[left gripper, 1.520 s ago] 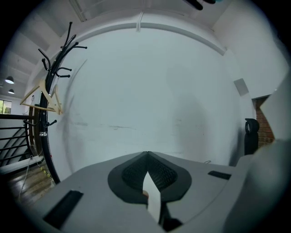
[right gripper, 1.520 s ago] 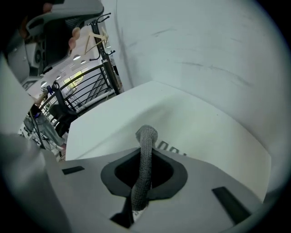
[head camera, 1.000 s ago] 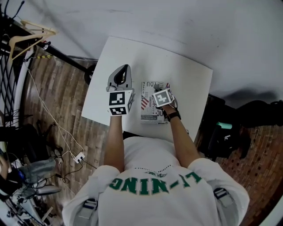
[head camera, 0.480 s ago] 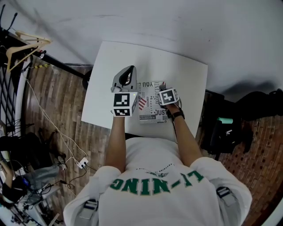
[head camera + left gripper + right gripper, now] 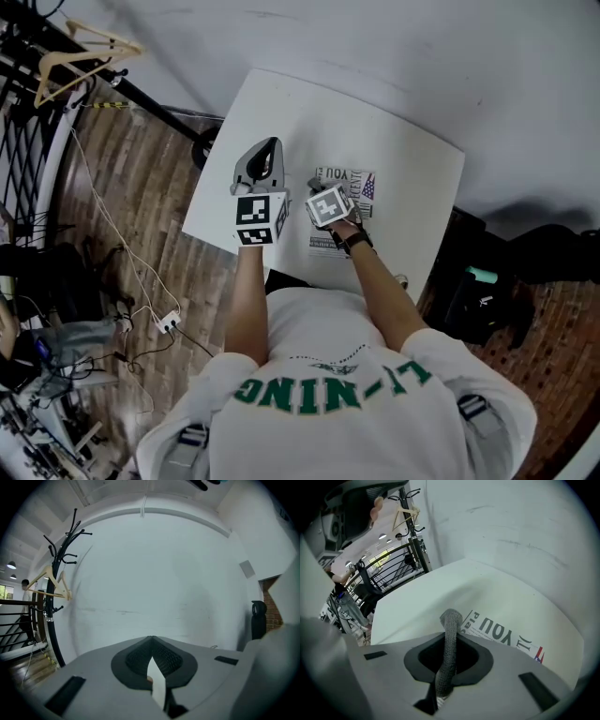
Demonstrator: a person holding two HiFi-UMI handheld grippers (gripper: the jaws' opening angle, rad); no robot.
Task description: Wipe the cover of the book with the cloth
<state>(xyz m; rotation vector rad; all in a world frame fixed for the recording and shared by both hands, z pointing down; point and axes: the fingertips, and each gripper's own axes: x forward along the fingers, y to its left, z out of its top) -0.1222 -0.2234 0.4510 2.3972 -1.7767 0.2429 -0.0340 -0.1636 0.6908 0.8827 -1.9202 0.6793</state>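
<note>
Wiping seems under way: the right gripper (image 5: 449,637) pinches a grey knitted cloth (image 5: 451,618) tight in its jaws at the left edge of the white printed book (image 5: 506,634), marked "YOU", lying toward the white table's (image 5: 281,122) near edge. Next, I judge, comes a pressed sweep rightward. The left gripper (image 5: 151,641), jaws closed and empty, hovers left of the book.

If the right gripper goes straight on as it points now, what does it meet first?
Probably the book cover: the right gripper tilts down toward it, and the cloth in its tongs would touch first. Depth is unclear; it might be the table beside it.
</note>
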